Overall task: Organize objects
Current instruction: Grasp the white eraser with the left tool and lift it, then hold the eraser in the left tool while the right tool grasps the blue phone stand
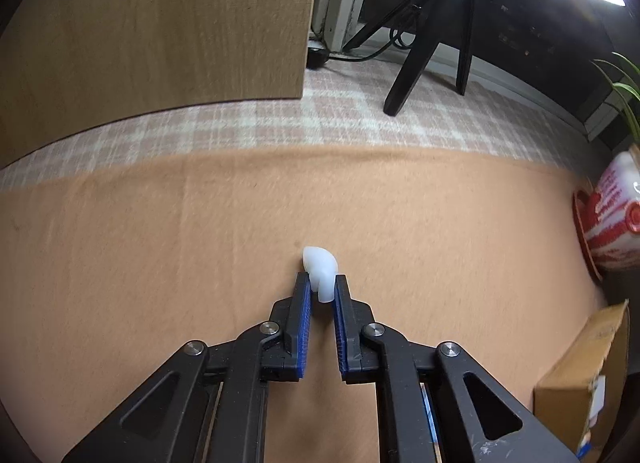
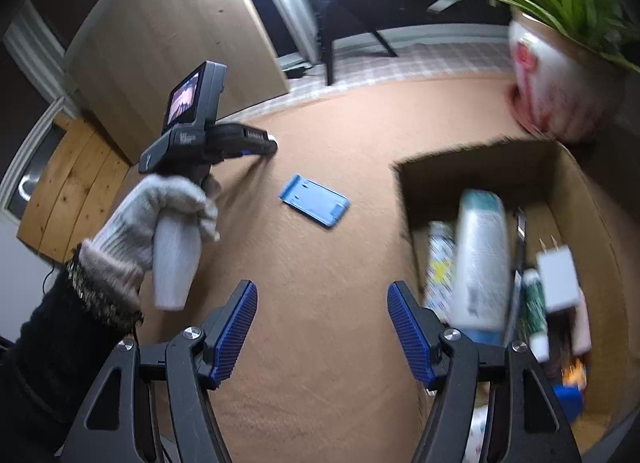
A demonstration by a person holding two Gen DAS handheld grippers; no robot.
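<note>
Left hand-held gripper (image 1: 322, 290) is clamping the white elbow piece (image 1: 320, 271) on the counter (image 1: 160, 243); right hand-held gripper (image 2: 322, 305) is hanging open, empty. Next: lifting toward the cardboard box (image 2: 576, 191) at 3 o'clock (likely destination).

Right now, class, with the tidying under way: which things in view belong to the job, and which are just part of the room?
Part of the job:
small white object, clamped by the left gripper
blue phone stand
cardboard box
right gripper, open

Just there:
potted plant
wooden cabinet
black chair
</note>
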